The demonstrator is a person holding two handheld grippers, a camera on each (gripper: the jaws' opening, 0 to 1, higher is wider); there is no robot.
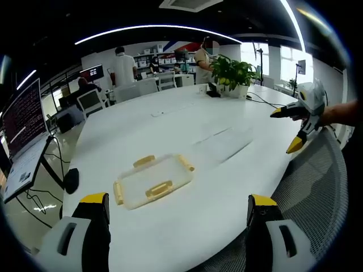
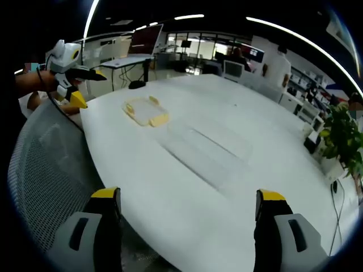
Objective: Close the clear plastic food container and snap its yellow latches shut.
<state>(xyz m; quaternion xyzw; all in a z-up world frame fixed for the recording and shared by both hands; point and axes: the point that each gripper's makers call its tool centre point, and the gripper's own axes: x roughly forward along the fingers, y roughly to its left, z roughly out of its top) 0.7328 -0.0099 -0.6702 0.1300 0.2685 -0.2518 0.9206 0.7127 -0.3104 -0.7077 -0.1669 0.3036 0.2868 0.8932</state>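
Ahead of left gripper [image 1: 177, 211]: lid [image 1: 153, 181], apart

Table [image 1: 187, 122]: plain white, no pattern. Lid [image 1: 152, 182]: clear plastic with four yellow latches [image 1: 159, 188]. Container [image 2: 207, 150]: clear, nearly colourless against the white top. Left gripper [image 1: 177, 207]: white-grey body, black jaws tipped yellow. Right gripper [image 2: 190, 204]: same white, black and yellow scheme. Chair back [image 1: 317, 187]: grey mesh weave. Potted plant [image 1: 233, 72]: green leaves, white pot. Monitor [image 1: 22, 116]: dark screen, red-pink text lines.
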